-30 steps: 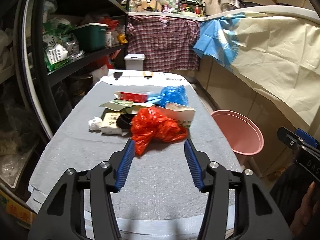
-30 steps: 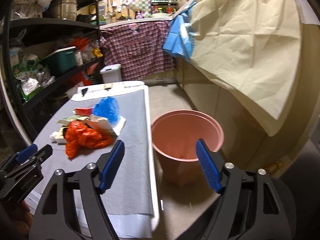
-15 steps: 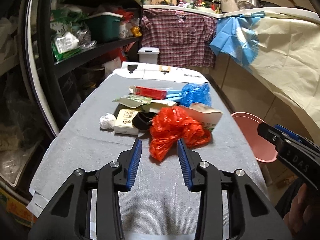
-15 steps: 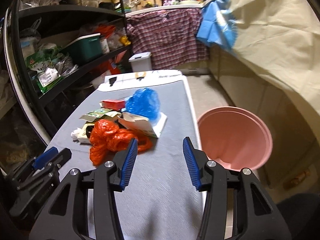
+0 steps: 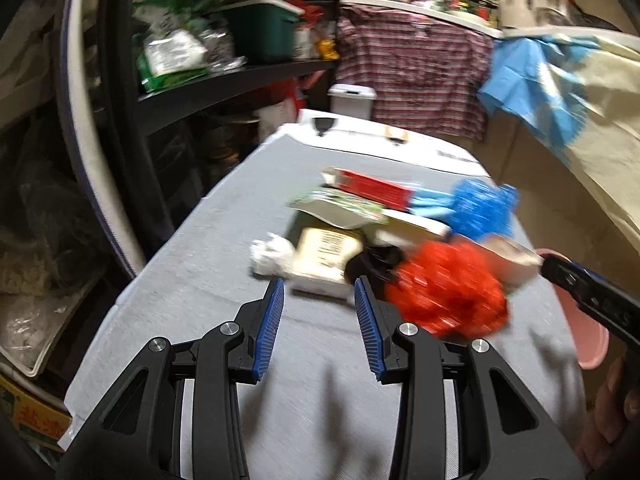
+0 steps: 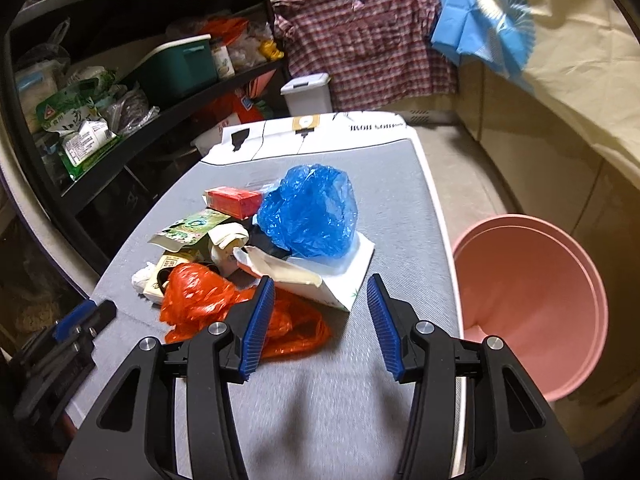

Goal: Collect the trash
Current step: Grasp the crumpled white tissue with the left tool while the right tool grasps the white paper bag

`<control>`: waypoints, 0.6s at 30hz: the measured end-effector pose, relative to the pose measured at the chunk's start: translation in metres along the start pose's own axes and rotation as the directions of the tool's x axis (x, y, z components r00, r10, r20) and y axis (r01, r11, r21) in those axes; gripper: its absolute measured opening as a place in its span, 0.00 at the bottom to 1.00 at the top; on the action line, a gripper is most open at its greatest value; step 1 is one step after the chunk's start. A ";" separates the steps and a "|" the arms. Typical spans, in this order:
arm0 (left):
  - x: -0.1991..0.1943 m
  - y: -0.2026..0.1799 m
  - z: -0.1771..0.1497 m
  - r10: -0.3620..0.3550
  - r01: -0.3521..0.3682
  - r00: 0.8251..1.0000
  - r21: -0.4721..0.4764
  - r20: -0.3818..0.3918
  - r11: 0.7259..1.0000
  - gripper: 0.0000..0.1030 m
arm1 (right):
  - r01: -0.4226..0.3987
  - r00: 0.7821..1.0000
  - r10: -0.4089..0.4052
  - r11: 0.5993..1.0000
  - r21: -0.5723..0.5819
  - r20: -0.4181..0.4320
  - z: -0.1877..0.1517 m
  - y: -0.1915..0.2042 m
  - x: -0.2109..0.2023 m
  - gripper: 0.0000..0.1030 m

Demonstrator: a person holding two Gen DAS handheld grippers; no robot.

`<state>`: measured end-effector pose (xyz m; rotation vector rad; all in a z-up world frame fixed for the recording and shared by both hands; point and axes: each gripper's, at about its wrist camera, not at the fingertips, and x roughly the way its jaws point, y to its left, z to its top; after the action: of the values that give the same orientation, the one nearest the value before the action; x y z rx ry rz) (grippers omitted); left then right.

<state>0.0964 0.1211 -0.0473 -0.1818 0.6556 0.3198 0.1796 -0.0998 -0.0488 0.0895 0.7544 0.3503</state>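
Observation:
A pile of trash lies on the grey table (image 6: pixel 352 408): an orange plastic bag (image 6: pixel 208 300), a blue plastic bag (image 6: pixel 308 212), a torn white carton (image 6: pixel 320 280), a red box (image 6: pixel 234 200), a green packet (image 6: pixel 188 232) and a white paper wad (image 5: pixel 268 256). My left gripper (image 5: pixel 319 296) is open and empty just before a beige box (image 5: pixel 324 256), with the orange bag (image 5: pixel 448 292) to its right. My right gripper (image 6: pixel 320 296) is open and empty in front of the torn carton. A pink bin (image 6: pixel 528 300) stands on the floor right of the table.
Black shelves (image 6: pixel 132 88) packed with bags and a green tub (image 6: pixel 176 64) run along the left. A plaid cloth (image 6: pixel 360 40) and a small white bin (image 6: pixel 308 92) are behind the table. A cream sheet (image 6: pixel 560 60) covers the counter on the right.
Both grippers have moved forward toward the pile. The left one has swung left from the orange bag to the beige box and opened a little. The right one has opened slightly wider.

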 end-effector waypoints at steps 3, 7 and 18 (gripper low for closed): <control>0.017 0.016 0.008 0.028 -0.029 0.999 -0.041 -0.025 0.999 0.36 | -0.027 1.000 0.027 1.000 -0.005 -0.013 0.001 -0.001 0.011 0.49; 0.040 0.028 0.016 0.038 -0.043 0.997 -0.078 -0.062 0.996 0.36 | -0.061 0.997 0.060 0.998 -0.030 -0.038 -0.002 0.003 0.025 0.49; 0.081 0.027 0.025 0.032 -0.043 0.992 -0.088 -0.120 0.995 0.37 | -0.079 0.995 0.074 0.995 -0.066 -0.071 -0.006 0.000 0.043 0.48</control>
<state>0.1615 0.1720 -0.0800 -0.2765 0.7630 0.3769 0.2042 -0.0853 -0.0814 0.0421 0.8072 0.4539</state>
